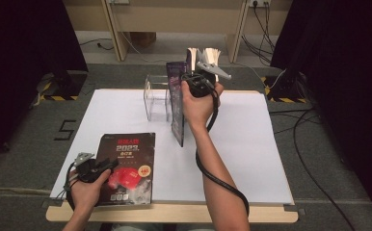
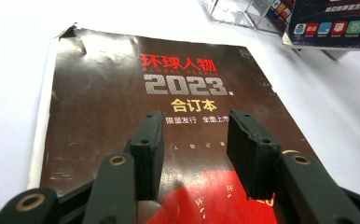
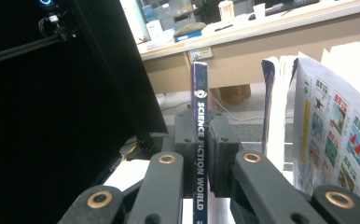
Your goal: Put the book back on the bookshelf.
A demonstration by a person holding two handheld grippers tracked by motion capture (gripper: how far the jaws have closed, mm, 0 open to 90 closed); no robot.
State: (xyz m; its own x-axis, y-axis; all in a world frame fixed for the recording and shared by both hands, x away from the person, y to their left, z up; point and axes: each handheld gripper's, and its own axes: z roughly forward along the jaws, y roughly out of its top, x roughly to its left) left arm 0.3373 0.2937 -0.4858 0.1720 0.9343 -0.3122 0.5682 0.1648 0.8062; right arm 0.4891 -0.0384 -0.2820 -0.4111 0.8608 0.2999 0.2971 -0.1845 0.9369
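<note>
A dark magazine (image 1: 128, 159) marked 2023 lies flat on the white sheet at the front left. My left gripper (image 1: 108, 166) hovers low over its near part, and its jaws stand open with nothing between the pads (image 2: 150, 147) above the cover (image 2: 117, 88). My right gripper (image 1: 193, 79) is raised over the middle of the table. It is shut on the spine of a purple magazine (image 1: 177, 108) that stands upright. In the right gripper view the jaws (image 3: 200, 154) clamp the spine (image 3: 200, 100), which reads SCIENCE FICTION WORLD. Its pages (image 3: 336, 126) fan out to the right.
A clear plastic holder (image 1: 156, 98) stands on the white sheet (image 1: 251, 144) just left of the upright magazine. It also shows at the top of the left gripper view (image 2: 236, 11). Black curtains flank the table, and cables lie on the floor at the right.
</note>
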